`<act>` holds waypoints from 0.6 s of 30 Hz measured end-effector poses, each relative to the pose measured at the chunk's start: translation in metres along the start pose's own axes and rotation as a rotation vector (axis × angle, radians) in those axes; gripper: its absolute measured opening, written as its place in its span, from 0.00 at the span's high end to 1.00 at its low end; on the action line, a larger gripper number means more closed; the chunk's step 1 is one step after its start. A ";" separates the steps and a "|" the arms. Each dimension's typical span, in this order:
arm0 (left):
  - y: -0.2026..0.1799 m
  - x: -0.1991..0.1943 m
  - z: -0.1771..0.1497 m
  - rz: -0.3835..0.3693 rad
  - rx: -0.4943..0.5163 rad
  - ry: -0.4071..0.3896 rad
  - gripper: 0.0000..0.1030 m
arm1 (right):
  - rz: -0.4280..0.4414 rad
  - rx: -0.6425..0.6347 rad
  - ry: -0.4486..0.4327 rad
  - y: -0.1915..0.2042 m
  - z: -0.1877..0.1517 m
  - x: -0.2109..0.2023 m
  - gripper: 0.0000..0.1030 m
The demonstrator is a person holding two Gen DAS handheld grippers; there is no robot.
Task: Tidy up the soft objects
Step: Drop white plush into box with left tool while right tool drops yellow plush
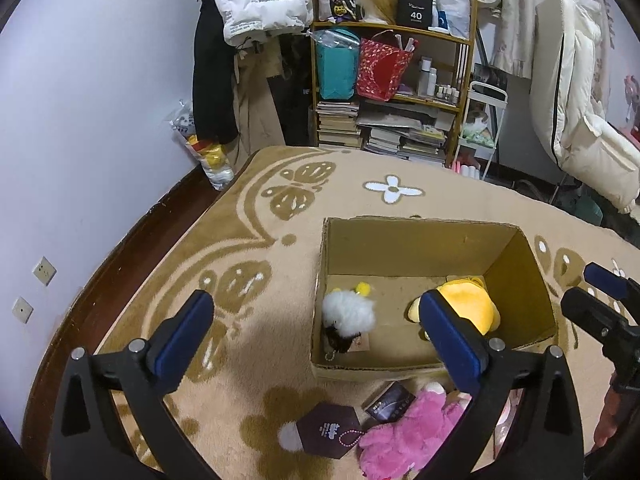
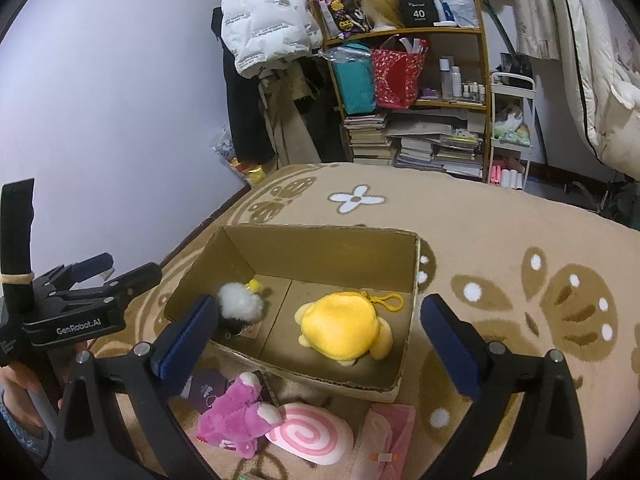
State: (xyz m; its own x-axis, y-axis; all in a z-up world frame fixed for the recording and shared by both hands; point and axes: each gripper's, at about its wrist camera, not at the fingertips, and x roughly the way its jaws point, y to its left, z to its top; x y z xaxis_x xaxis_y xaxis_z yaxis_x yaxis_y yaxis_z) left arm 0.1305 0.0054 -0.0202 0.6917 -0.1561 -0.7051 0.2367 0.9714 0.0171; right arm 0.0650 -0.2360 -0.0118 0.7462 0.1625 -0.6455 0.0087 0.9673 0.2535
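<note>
Soft toys lie partly sorted: a yellow plush [image 2: 340,330] and a white fluffy toy [image 2: 240,300] sit inside the cardboard box [image 2: 320,248] on the carpet [image 2: 500,240]. Outside its near wall lie a pink plush [image 2: 234,412], a pink swirl cushion [image 2: 308,432] and a pink item cut off by the frame edge. Left gripper [image 1: 316,332] and right gripper [image 2: 316,332] both stand wide open, holding nothing. Left finger hides part of the yellow plush.
</note>
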 end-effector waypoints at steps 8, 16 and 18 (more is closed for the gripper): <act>0.005 -0.010 -0.006 -0.004 -0.007 0.017 0.01 | 0.004 0.018 -0.002 -0.001 -0.003 -0.008 0.00; 0.003 -0.020 -0.015 -0.008 0.005 0.027 0.01 | 0.004 0.044 0.019 -0.003 -0.012 -0.013 0.00; 0.001 -0.022 -0.018 -0.011 0.010 0.033 0.01 | 0.000 0.046 0.029 -0.003 -0.015 -0.014 0.00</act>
State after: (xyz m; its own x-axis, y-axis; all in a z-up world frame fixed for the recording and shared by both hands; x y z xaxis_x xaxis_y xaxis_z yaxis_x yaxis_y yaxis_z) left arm 0.1037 0.0135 -0.0176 0.6661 -0.1607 -0.7284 0.2510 0.9678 0.0161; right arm 0.0449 -0.2386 -0.0145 0.7268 0.1690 -0.6657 0.0397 0.9573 0.2863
